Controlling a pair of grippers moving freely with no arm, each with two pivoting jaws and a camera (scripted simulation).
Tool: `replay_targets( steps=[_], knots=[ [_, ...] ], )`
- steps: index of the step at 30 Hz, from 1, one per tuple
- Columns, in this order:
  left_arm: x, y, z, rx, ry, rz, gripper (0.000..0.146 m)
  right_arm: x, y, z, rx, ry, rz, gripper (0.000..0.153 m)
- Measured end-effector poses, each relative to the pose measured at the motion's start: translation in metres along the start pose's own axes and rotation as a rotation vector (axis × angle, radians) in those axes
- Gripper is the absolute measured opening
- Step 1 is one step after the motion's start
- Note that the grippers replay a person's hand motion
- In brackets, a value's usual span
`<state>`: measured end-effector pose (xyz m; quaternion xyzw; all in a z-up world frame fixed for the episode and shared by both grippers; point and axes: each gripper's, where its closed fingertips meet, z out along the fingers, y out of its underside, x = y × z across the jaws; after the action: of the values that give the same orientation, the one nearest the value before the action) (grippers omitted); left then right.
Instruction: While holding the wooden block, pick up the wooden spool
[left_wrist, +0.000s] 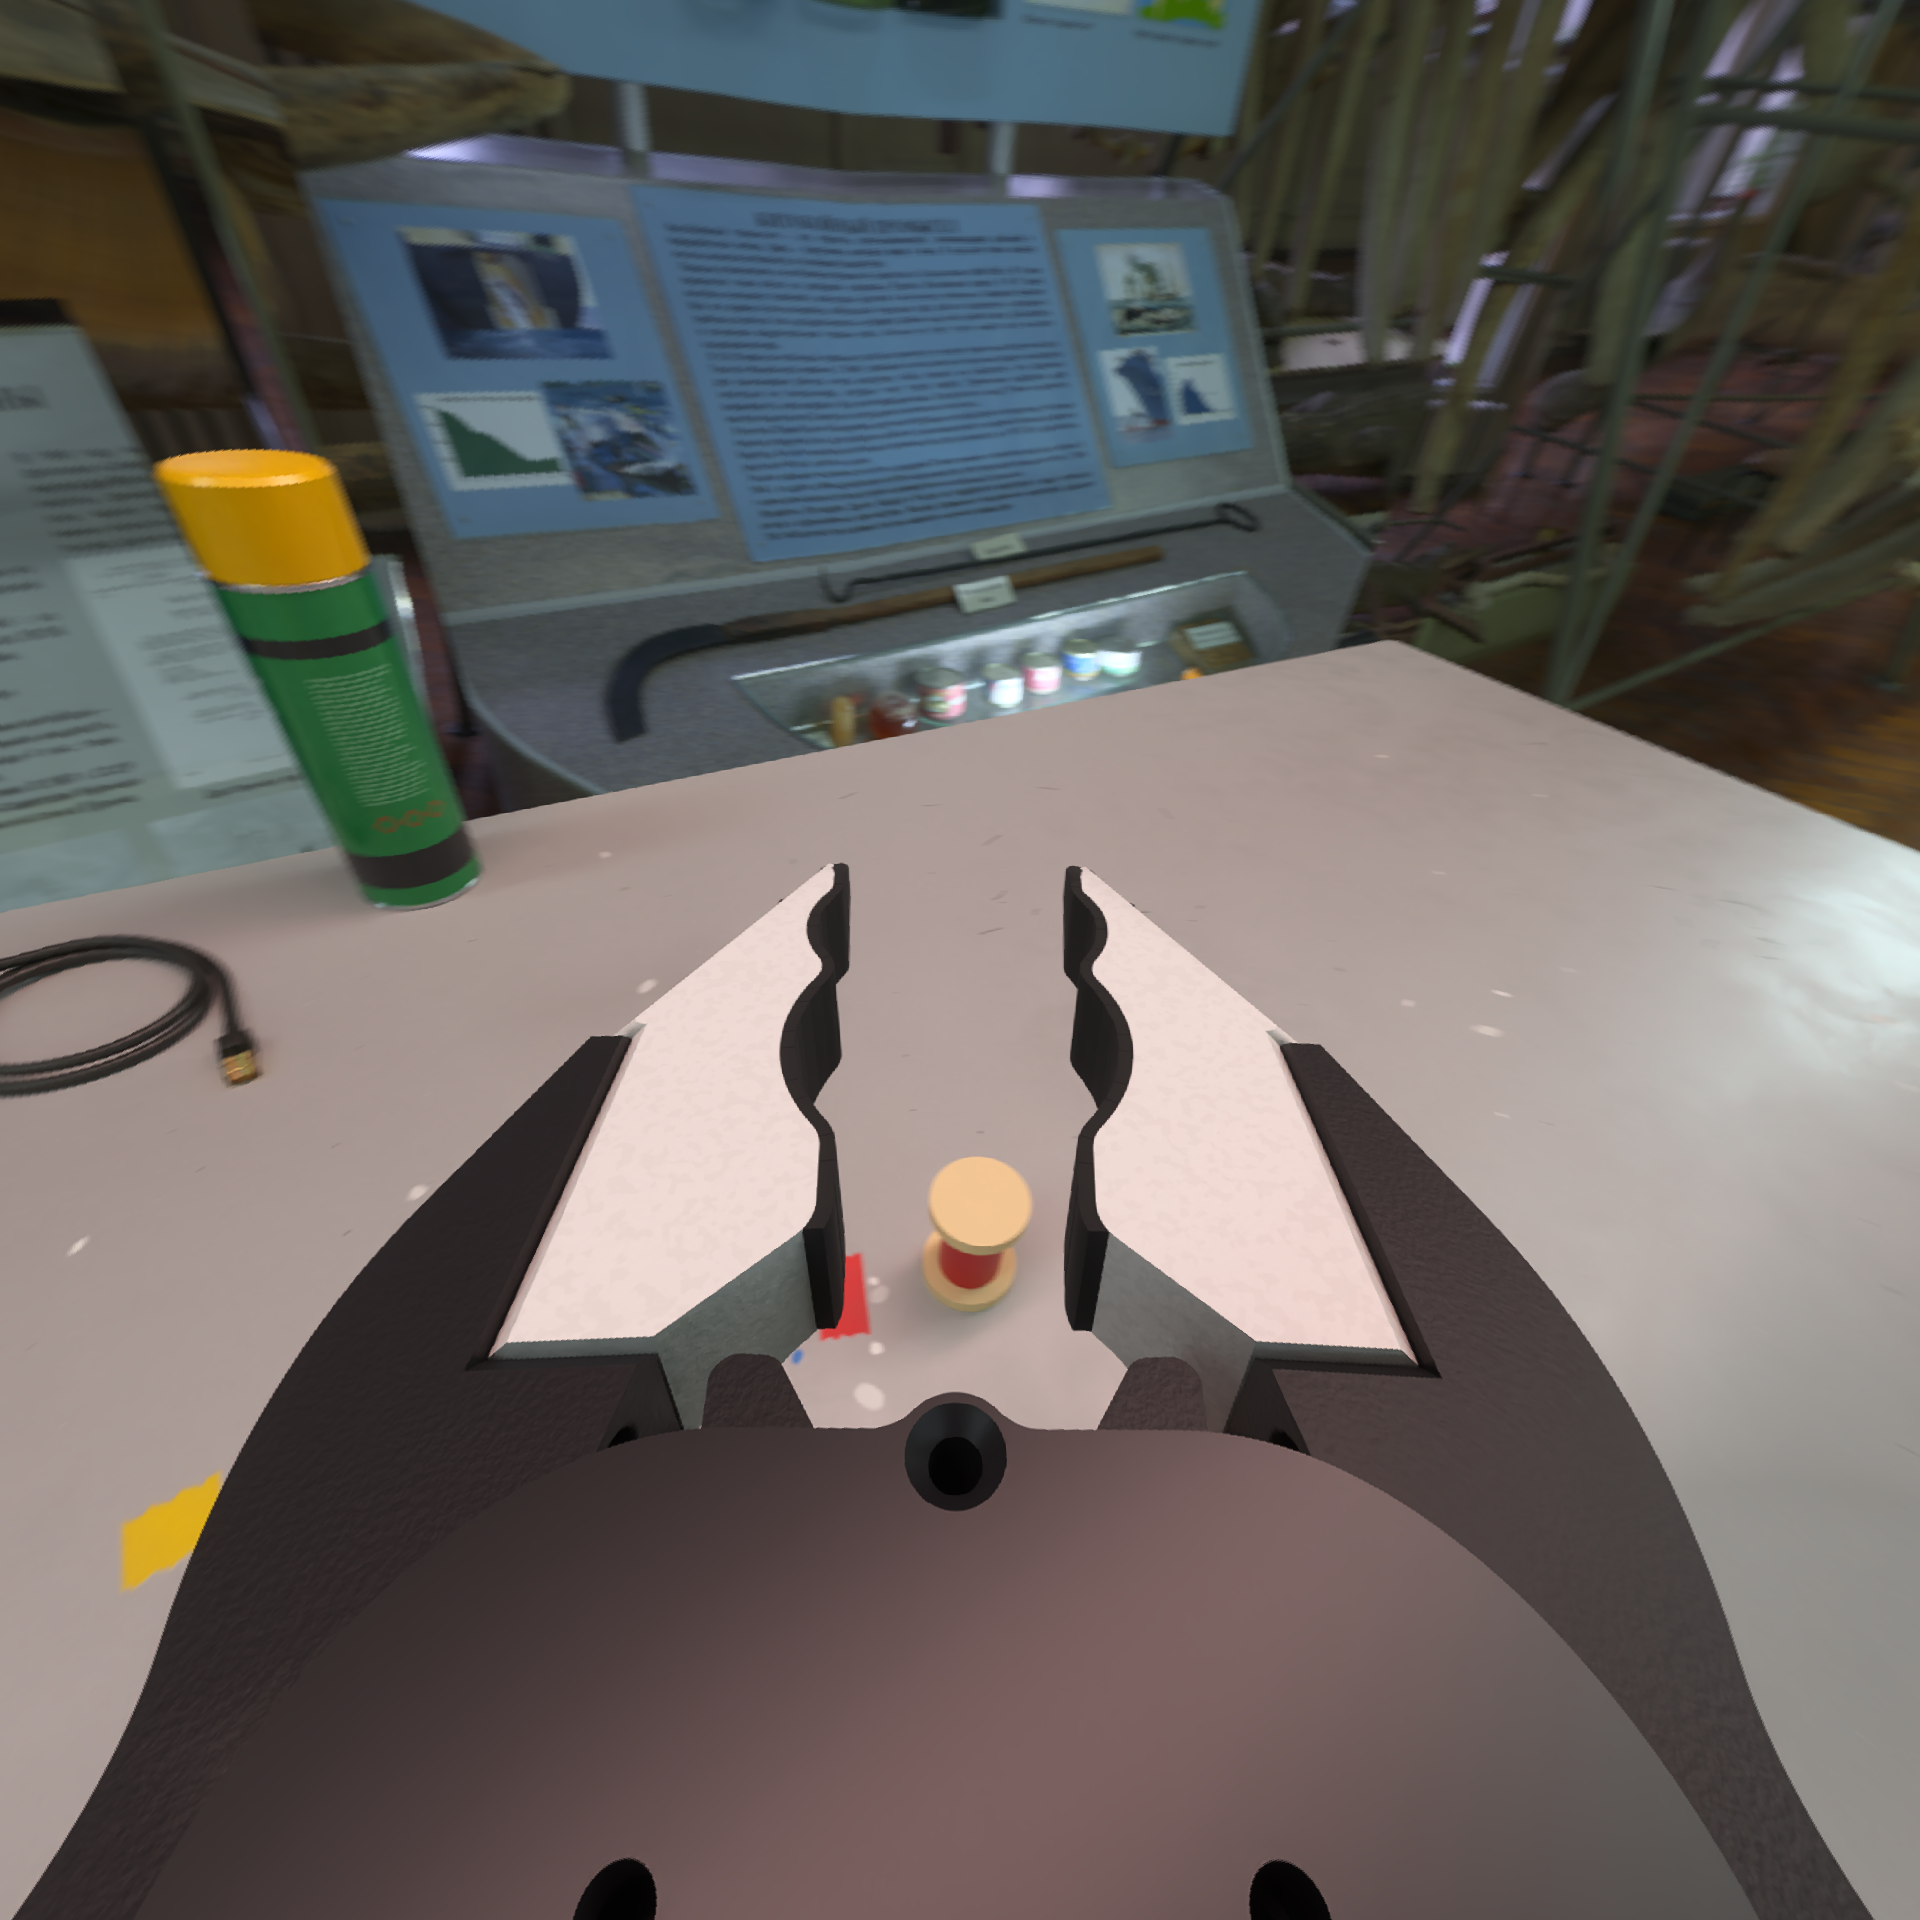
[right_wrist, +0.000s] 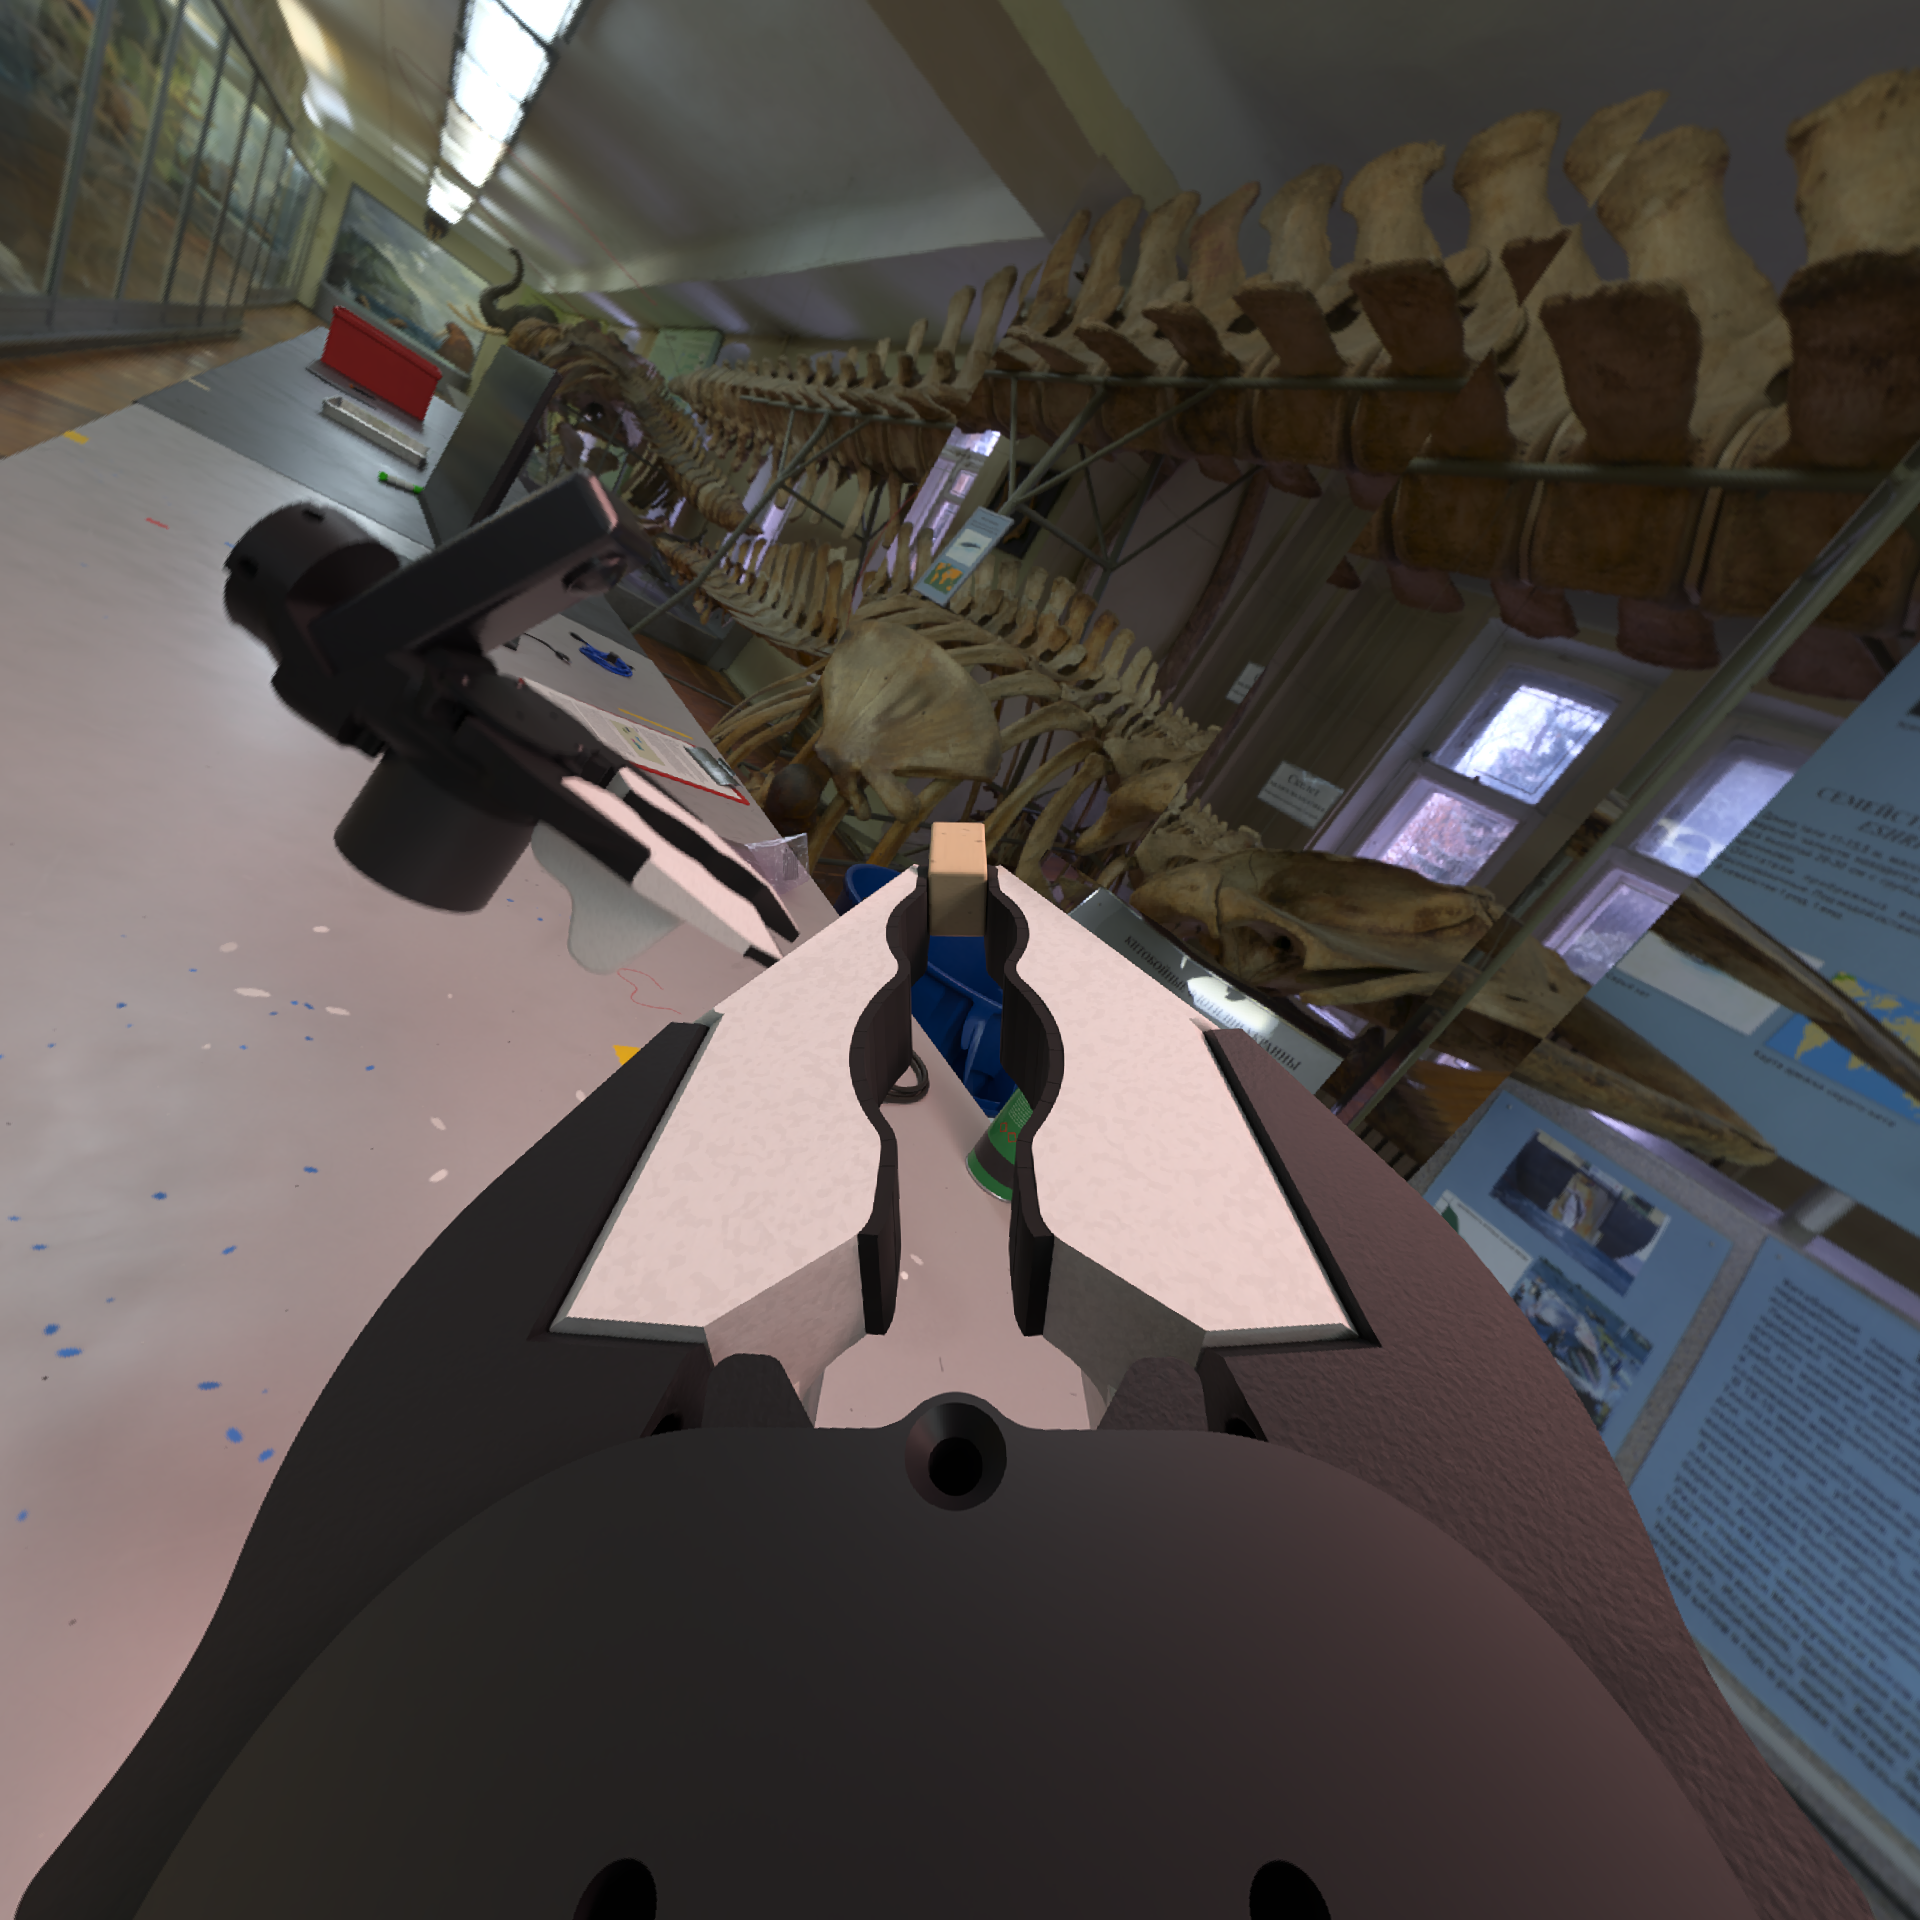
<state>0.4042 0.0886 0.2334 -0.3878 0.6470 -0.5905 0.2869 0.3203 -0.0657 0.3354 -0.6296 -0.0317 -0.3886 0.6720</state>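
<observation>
In the left wrist view, the wooden spool (left_wrist: 975, 1231) with red thread stands upright on the pale table (left_wrist: 1351, 883). It shows low between the two fingers, near their base and well behind the tips. My left gripper (left_wrist: 956, 883) is open and empty above it. In the right wrist view, my right gripper (right_wrist: 956, 883) is shut on the light wooden block (right_wrist: 956, 878), held at the fingertips and raised off the table. The left gripper also shows in that view (right_wrist: 774, 940), to the left and pointing down at the table.
A green spray can (left_wrist: 332, 707) with a yellow cap stands at the table's far left edge. A coiled black cable (left_wrist: 114, 1013) lies left of the gripper. Red tape (left_wrist: 847, 1299) and yellow tape (left_wrist: 166, 1527) mark the table. A blue container (right_wrist: 956, 997) shows between the right fingers.
</observation>
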Motion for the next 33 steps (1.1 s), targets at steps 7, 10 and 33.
replay_targets(
  steps=[7, 10, 33],
  knots=[
    [-0.031, 0.039, 0.019, 0.007, -0.244, 0.095, 0.052, 0.016, 0.007, -0.004, -0.029, 0.045, 0.072, 0.009],
    [-0.042, 0.049, 0.017, -0.004, -0.389, 0.127, 0.056, 0.021, 0.01, -0.005, -0.041, 0.059, 0.1, 0.009],
    [-0.023, 0.143, 0.01, -0.589, -0.248, 0.001, 0.043, 0.025, 0.02, -0.007, -0.089, 0.046, 0.129, 0.009]
  ],
)
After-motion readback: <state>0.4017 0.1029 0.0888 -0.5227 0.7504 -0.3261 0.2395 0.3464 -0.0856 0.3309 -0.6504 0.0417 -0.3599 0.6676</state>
